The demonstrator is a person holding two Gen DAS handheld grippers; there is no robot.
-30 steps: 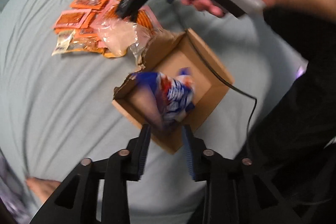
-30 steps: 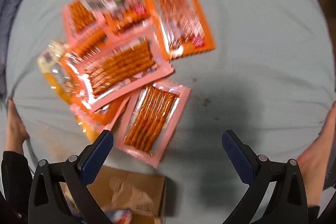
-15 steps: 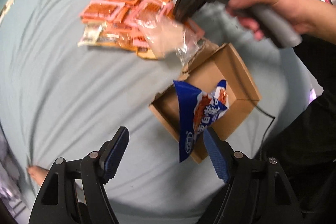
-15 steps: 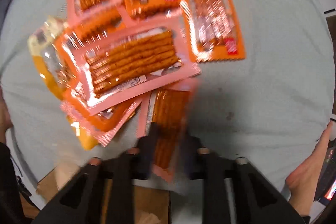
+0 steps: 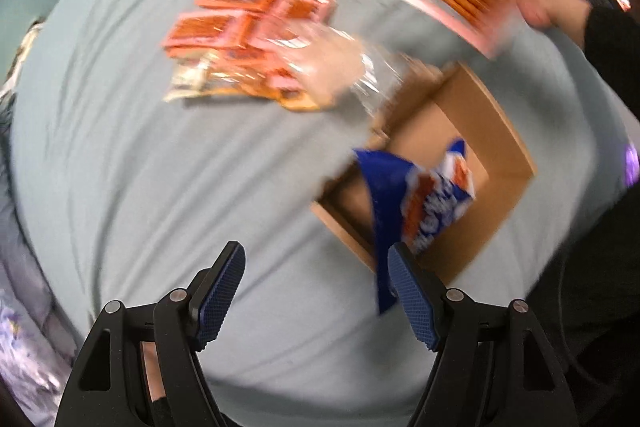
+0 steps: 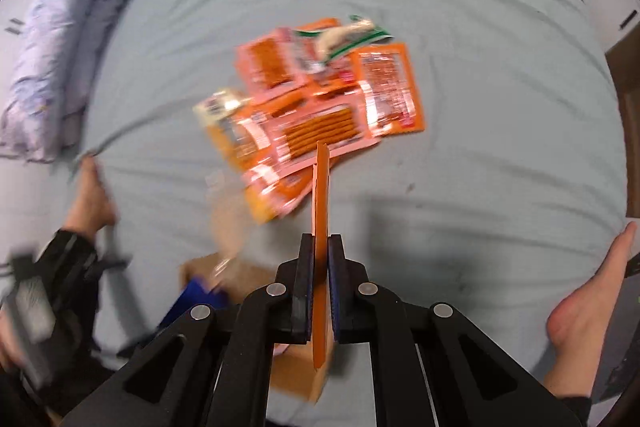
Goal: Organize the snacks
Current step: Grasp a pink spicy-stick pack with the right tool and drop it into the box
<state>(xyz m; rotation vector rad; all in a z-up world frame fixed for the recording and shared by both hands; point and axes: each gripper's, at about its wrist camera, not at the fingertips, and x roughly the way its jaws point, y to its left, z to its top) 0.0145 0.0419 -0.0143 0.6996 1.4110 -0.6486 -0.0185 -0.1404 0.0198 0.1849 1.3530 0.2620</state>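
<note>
Hanging edge-on, a pink packet (image 6: 321,187) of orange snack sticks is pinched in the right gripper (image 6: 319,291) above the pile (image 6: 316,107), probably bound for the cardboard box (image 5: 500,131). The left gripper (image 5: 316,291) gapes wide, empty, a blue bag (image 5: 404,195) leaning in the box.

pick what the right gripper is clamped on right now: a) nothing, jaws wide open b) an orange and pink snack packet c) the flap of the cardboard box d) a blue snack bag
b: in the right wrist view the right gripper has its pads shut on the thin edge of an orange and pink snack packet, lifted clear of the pile of packets; the blue snack bag sits in the cardboard box.
</note>
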